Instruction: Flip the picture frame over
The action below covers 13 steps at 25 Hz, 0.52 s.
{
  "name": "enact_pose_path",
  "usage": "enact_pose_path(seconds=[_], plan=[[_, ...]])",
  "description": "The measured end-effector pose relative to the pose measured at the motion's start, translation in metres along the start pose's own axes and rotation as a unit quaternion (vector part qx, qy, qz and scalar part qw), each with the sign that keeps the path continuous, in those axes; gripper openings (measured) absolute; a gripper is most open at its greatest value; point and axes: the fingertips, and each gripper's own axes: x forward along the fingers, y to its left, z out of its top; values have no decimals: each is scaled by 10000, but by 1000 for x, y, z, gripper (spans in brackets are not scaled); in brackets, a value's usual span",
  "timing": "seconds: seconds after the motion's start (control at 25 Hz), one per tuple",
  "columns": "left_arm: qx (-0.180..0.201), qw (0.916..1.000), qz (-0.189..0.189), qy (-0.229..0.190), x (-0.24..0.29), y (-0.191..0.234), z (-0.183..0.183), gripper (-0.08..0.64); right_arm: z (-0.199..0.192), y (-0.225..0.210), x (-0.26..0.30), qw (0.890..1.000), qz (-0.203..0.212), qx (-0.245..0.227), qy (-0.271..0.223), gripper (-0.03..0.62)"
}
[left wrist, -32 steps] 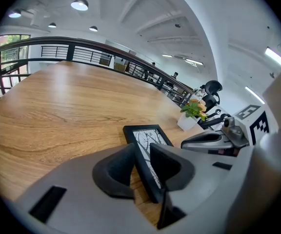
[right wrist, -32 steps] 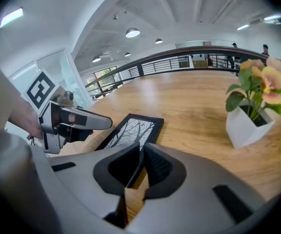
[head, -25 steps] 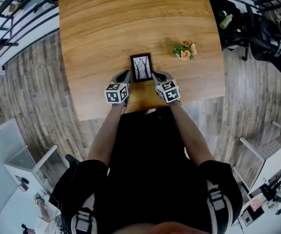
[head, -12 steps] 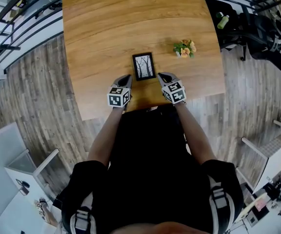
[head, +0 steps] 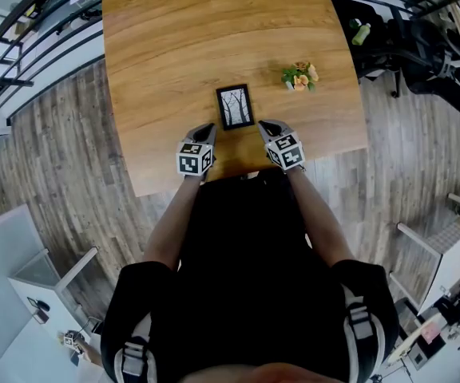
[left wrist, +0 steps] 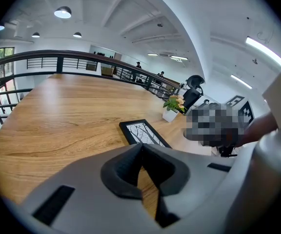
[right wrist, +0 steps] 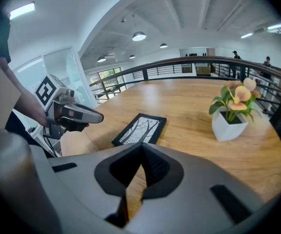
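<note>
**Pulls left gripper (head: pixel 204 128) and right gripper (head: pixel 267 125) back from the sides of the picture frame (head: pixel 235 107), leaving it flat with the tree print up.**

Shows an open hall with plank floor (head: pixel 54 134) and black railing (head: pixel 22 30) at the left. Spreads a wide wooden counter (head: pixel 214 22) across the middle, bare but for two things. Leaves the picture frame toward the counter's near edge, roughly centred, touched by nothing. Holds both grippers just short of it, one to the left and one to the right, closed tight on nothing. Sets a small potted flower (head: pixel 299 76) to the frame's right, well apart. Reads as either a flip just finished or one not yet started; cannot tell which from the print side alone.
</note>
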Motion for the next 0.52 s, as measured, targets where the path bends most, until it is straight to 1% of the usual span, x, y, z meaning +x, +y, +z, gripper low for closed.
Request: enact_pose_path(seconds=[0.52], plan=[[19,9999,-12,100,2,-3,-5,23,-4,0,2,10000,46,33,43,8]])
